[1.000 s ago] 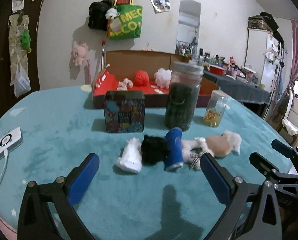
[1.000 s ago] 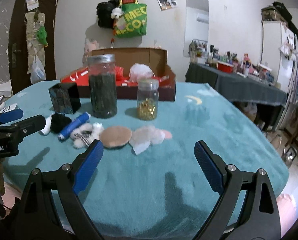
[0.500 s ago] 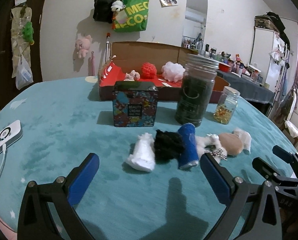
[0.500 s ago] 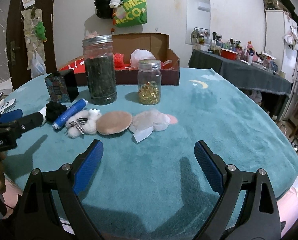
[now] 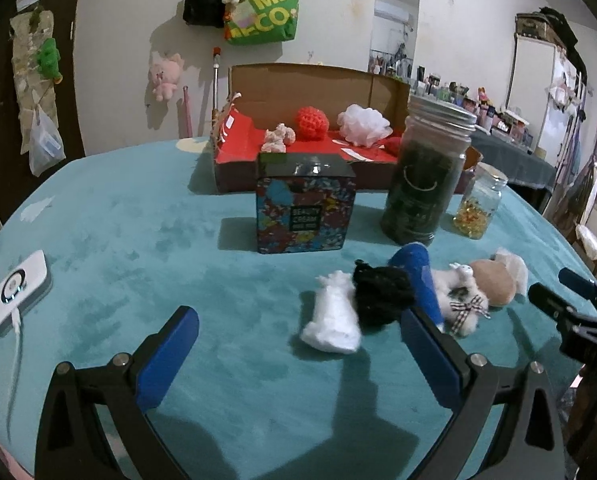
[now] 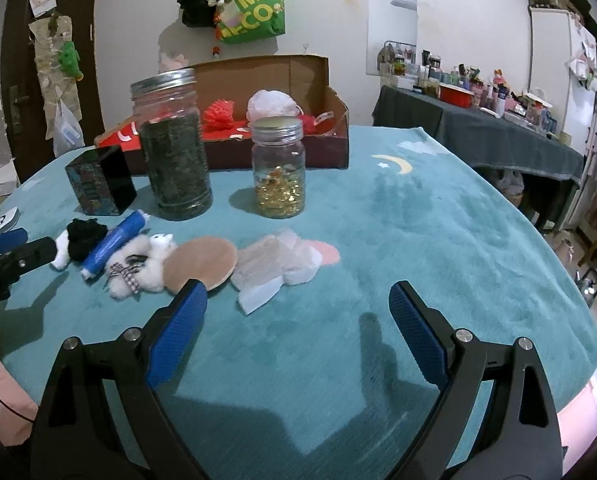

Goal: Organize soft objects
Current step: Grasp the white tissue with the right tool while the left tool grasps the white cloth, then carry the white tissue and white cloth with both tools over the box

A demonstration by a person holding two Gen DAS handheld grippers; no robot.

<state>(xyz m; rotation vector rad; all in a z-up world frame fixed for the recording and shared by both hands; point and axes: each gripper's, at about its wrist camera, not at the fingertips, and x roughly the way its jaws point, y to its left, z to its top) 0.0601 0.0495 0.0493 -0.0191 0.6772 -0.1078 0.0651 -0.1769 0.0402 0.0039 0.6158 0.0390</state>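
A row of soft things lies on the teal tablecloth: a white soft piece [image 5: 334,320], a black fuzzy piece [image 5: 380,296], a blue roll [image 5: 420,276], a white plush with a checked bow [image 6: 142,266], a tan round puff [image 6: 200,266] and a pale gauzy pouch [image 6: 282,264]. My left gripper [image 5: 298,344] is open and empty, just short of the white and black pieces. My right gripper [image 6: 298,312] is open and empty, just short of the puff and pouch. An open cardboard box [image 5: 310,120] at the back holds a red knit ball [image 5: 312,122], a white mesh puff [image 5: 362,124] and a small pink plush [image 5: 276,140].
A patterned tin [image 5: 304,208], a tall dark-filled jar [image 5: 426,176] and a small jar of gold bits [image 6: 278,172] stand between the soft things and the box. A white device with a cable [image 5: 16,288] lies at the left table edge.
Both grippers have moved forward and closer to the row of soft things, which now look larger. The left view has swung leftward, so the row sits further right. Jaws stayed open.
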